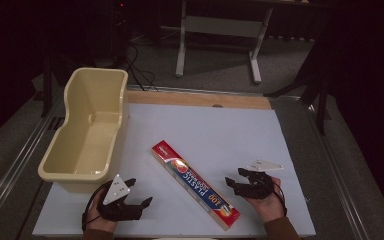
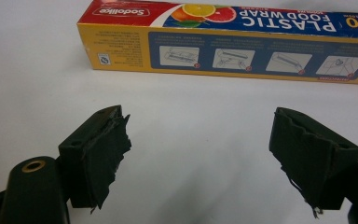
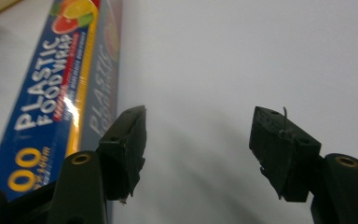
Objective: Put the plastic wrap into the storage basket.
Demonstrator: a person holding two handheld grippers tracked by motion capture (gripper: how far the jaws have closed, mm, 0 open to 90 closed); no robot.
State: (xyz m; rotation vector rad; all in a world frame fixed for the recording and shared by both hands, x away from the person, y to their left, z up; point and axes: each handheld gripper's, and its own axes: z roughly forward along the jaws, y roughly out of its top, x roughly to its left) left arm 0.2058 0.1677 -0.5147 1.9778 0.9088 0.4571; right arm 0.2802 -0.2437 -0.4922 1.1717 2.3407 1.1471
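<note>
Your box of plastic food wrap (image 1: 196,184) lies flat on the white desk (image 1: 220,130), running on a slant from near the middle down toward your edge, between your two hands and untouched by either. Your left tongs (image 1: 139,194) stand wide apart with nothing between them, aimed square at the box's long yellow side (image 2: 223,58), which suits a pinch across its narrow width. Your right tongs (image 1: 235,178) are also apart and empty; in the right gripper view the box (image 3: 51,93) runs just beside the left-hand jaw, so that hand sits alongside its near end rather than over it. The cream plastic tub (image 1: 87,132) waits empty at the desk's left edge, close to your left hand, a likely place for the box to go.
</note>
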